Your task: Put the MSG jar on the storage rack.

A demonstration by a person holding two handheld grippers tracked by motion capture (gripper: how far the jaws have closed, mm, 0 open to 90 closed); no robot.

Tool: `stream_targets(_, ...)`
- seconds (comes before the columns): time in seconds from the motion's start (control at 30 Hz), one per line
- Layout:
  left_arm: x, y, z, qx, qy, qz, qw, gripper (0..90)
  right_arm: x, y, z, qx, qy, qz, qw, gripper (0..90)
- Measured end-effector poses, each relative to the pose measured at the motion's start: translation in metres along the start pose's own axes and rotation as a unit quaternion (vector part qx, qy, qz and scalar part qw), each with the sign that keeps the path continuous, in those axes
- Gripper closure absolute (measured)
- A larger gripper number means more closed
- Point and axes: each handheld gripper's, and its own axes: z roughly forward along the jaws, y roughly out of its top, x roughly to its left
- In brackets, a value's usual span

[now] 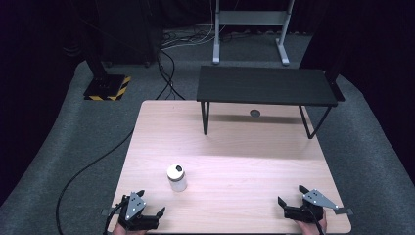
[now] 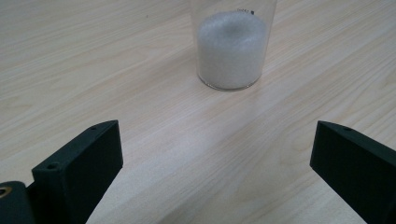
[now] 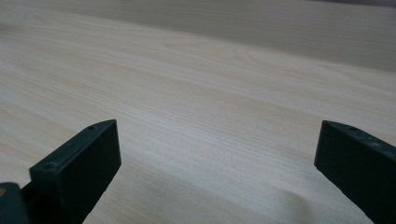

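Note:
A small clear jar with a white lid and white granules inside stands upright on the wooden table, left of the middle and near the front. In the left gripper view the jar stands just ahead of the open jaws, a little right of centre. My left gripper rests at the front left edge of the table, open, with nothing between its jaws. My right gripper sits at the front right corner, also open and empty, over bare wood.
A low black shelf on thin legs stands across the back of the table, with a small dark round thing on the table under it. A black cable trails over the grey floor at the left.

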Motion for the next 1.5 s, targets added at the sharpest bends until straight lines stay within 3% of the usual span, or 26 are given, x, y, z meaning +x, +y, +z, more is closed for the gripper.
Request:
stream_targets(0.5,-0.001,0.01,0.006,0.011,-0.017,0.011,0.9997,0.5,-0.001,0.0,0.001,0.001,0.005,-0.002,1.0,0.0)
stream_targets(0.6,-0.003,0.018,0.017,0.011,-0.02,0.02,0.9995,0.3,0.0,0.001,0.001,0.003,0.002,-0.007,1.0,0.0)
stream_targets(0.93,0.0,0.032,0.052,0.001,-0.037,0.022,0.9991,0.4,0.0,0.0,0.001,0.002,0.005,-0.009,0.9999,0.0)
stream_targets(1.3,0.002,0.041,0.085,-0.024,-0.036,0.013,0.999,0.3,0.0,0.001,0.001,0.003,0.005,-0.011,0.9999,0.0)
stream_targets(1.33,0.006,0.039,0.09,-0.031,-0.046,0.007,0.9984,0.9,0.0,0.001,0.001,0.003,0.005,-0.012,0.9999,0.0)
stream_targets(1.37,0.006,0.039,0.09,-0.031,-0.046,0.007,0.9984,13.4,0.0,0.001,0.001,0.003,0.005,-0.012,0.9999,0.0)
stream_targets(1.4,0.01,0.026,0.094,-0.063,-0.056,0.018,0.9962,29.5,0.001,0.001,0.001,0.004,0.005,-0.014,0.9999,0.0)
stream_targets(1.5,0.013,0.024,0.097,-0.069,-0.063,0.006,0.9957,31.1,0.001,0.001,0.001,0.004,0.004,-0.013,0.9999,0.0)
